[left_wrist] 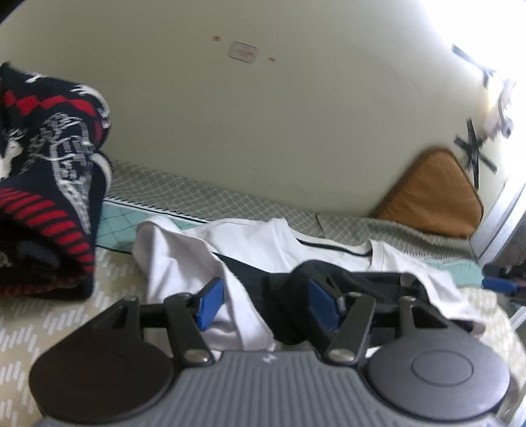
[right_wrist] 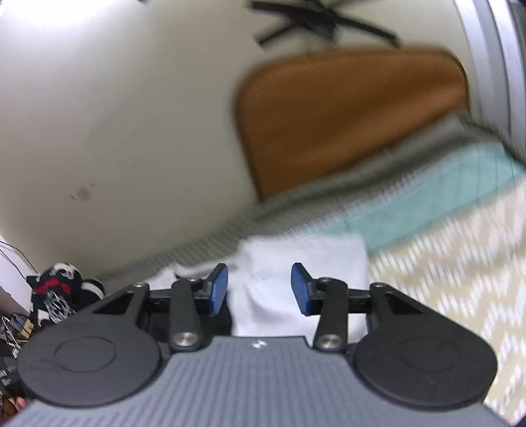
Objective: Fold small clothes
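patterned bedspread (left_wrist: 65,328); left view alone shows garment's (left_wrist: 263,243) dark part.

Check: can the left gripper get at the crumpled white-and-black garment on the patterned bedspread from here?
Probably yes. The left gripper is open, with the crumpled white-and-black garment lying between and just beyond its blue pads; nothing lies in between. The dark red-patterned knit sits well off to the side.

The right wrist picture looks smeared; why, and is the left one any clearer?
Right wrist view: motion blur smears the orange cushion and bedding; only the gripper stays sharp. Left wrist view: clearer, white garment readable, but window glare washes out the top right corner, and fisheye bends the wall.
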A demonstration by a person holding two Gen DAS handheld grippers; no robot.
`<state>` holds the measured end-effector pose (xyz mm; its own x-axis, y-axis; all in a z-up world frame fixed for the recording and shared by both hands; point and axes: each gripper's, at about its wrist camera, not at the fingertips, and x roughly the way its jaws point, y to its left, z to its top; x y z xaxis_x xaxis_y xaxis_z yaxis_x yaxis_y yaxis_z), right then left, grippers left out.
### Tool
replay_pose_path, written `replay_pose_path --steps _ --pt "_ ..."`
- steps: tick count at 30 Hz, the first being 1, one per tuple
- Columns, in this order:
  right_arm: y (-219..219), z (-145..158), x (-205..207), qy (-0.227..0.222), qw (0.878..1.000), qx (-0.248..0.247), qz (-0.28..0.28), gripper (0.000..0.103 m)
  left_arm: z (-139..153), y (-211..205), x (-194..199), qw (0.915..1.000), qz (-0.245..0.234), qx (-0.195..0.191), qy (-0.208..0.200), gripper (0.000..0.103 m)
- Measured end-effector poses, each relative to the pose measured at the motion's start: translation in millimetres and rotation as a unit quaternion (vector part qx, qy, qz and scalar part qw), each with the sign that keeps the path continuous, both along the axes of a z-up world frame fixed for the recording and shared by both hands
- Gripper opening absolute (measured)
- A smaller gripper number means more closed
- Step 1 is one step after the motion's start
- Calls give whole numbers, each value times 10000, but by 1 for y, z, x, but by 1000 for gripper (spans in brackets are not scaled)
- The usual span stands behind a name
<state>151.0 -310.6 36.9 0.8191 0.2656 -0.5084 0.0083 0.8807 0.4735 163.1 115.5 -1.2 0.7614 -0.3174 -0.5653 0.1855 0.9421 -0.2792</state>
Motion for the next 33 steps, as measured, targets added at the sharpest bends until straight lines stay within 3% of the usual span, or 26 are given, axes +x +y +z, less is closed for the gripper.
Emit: replay_pose_path --steps 2,4,6,7,9,12,16,17,20,21,22,23,25,27,29,33 --pt "-1 -25 3 219 9996 -169 -58 45 -6 -10 1 9997 -75 238 -4 48" --pt "5 -41 13 370 9965 -728 -197 42 -19 -21 8 9979 -80 628 103 43" --pt "-4 -57 27 600 9883 -1233 -672 41 -25 -31 7 9948 -129 1006 -67 44" --pt "-11 -61 28 488 9872 -1267 -841 34 -26 -36 4 9925 -149 1209 -116 45" --pt "-25 -60 28 527 9872 -1068 -1057 35 -26 -39 1 9905 -186 1349 -163 48" --pt "-30 -49 15 347 9907 -834 -1021 42 -16 -30 -1 9932 -267 1126 -140 52" --pt "-32 -38 0 121 9942 -620 -870 67 6 5 -7 9988 12 310 -368 56" --pt "-30 -38 0 116 9952 -595 -774 72 8 12 -6 9993 75 139 -341 56" --pt "-16 -42 5 184 9963 -714 -432 72 5 17 -1 9998 63 -76 -178 45" --pt "-10 -44 6 221 9963 -795 -256 70 2 13 1 9999 23 23 -123 34" --pt "-1 -47 9 256 9950 -968 -36 43 -1 7 2 9998 -29 160 -82 30" --pt "9 -49 10 257 9921 -1223 125 5 -5 3 3 9996 -82 278 -61 30" --pt "19 -50 10 52 9842 -1771 -10 4 -13 -10 5 9979 -181 617 -13 30" --pt "11 -52 17 -24 9724 -2250 -621 3 -20 -21 7 9946 -214 1018 -40 32" --pt "-6 -57 24 207 9729 -2070 -1005 3 -21 -26 5 9921 -272 1216 -117 34" --pt "-7 -52 7 103 9750 -2047 -854 10 -13 -17 4 9942 -338 1024 -24 39"
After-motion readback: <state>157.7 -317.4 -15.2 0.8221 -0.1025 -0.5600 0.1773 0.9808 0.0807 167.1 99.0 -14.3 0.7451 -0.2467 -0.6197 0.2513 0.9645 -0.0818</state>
